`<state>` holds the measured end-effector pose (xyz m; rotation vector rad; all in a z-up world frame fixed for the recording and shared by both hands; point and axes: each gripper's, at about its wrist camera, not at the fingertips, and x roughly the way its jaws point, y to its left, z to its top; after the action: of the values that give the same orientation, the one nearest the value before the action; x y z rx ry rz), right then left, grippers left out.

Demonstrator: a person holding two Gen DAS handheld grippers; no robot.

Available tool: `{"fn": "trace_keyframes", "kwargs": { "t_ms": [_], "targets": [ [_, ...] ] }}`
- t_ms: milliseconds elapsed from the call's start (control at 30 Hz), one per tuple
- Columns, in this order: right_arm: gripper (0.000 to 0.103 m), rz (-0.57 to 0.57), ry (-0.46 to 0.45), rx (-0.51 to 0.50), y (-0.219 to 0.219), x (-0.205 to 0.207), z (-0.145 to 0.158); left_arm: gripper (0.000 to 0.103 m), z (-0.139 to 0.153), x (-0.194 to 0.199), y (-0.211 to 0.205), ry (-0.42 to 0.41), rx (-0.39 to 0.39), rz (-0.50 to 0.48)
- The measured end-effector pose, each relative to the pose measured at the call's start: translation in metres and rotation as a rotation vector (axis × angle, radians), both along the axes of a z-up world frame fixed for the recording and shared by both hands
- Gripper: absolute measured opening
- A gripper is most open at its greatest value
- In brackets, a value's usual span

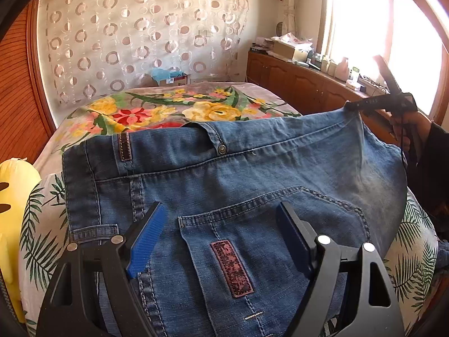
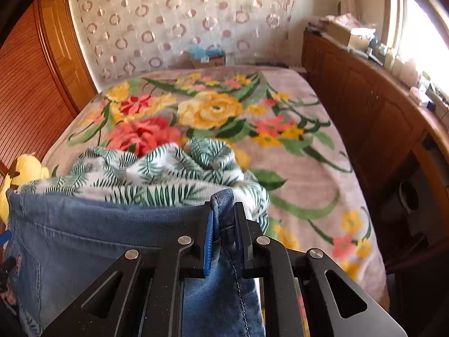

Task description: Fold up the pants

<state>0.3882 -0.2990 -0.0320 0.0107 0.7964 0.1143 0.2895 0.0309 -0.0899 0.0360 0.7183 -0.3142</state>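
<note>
Blue jeans lie back side up on the bed, with the waistband on the far side and a back pocket with a dark red patch near the camera. My left gripper hovers open over that pocket, its blue-padded fingers wide apart with nothing between them. At the right, my right gripper pinches the right end of the waistband and lifts it a little. In the right wrist view the right gripper is shut on a fold of the jeans' edge.
The jeans rest on a leaf-print sheet over a floral blanket. A yellow plush toy sits at the left edge. A wooden cabinet with clutter on top runs along the right under a window. A person's hand holds the right gripper.
</note>
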Motion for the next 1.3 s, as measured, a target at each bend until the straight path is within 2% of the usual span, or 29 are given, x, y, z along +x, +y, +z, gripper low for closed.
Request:
{"fn": "trace_keyframes", "kwargs": {
  "t_ms": [133,333,367,400,433,533,633,967,1100,1300],
  "targets": [
    [0.013,-0.046,-0.037,-0.044,0.004,0.011,0.0,0.081,-0.001,-0.001,0.003,-0.004,-0.001,0.007],
    [0.014,-0.072,0.032,-0.091,0.019,0.03,-0.032,0.081,-0.001,-0.002,0.005,-0.006,-0.003,0.009],
    [0.015,-0.07,0.028,-0.095,0.021,0.027,-0.034,0.081,-0.001,-0.002,0.005,-0.007,-0.003,0.009],
    [0.022,-0.077,0.023,-0.099,0.023,0.028,-0.033,0.081,-0.001,-0.002,0.005,-0.009,-0.003,0.007],
    [0.028,-0.083,0.013,-0.1,0.023,0.022,-0.032,0.081,-0.001,-0.002,0.005,-0.008,-0.003,0.006],
    [0.035,-0.067,-0.019,-0.076,0.029,0.0,-0.023,0.081,0.002,-0.002,0.004,-0.011,0.011,0.007],
    [0.039,-0.034,-0.048,-0.06,0.035,-0.028,-0.013,0.081,0.008,-0.004,0.003,-0.023,0.033,0.011],
    [0.043,0.09,-0.127,0.006,0.038,-0.127,-0.006,0.081,0.037,-0.045,0.003,-0.05,0.051,0.031],
    [0.043,0.12,-0.16,0.018,0.037,-0.153,-0.004,0.081,0.043,-0.061,0.008,-0.057,0.06,0.055],
    [0.043,0.153,-0.158,0.039,0.037,-0.183,-0.021,0.081,0.044,-0.084,0.021,-0.049,0.038,0.081]
  ]
}}
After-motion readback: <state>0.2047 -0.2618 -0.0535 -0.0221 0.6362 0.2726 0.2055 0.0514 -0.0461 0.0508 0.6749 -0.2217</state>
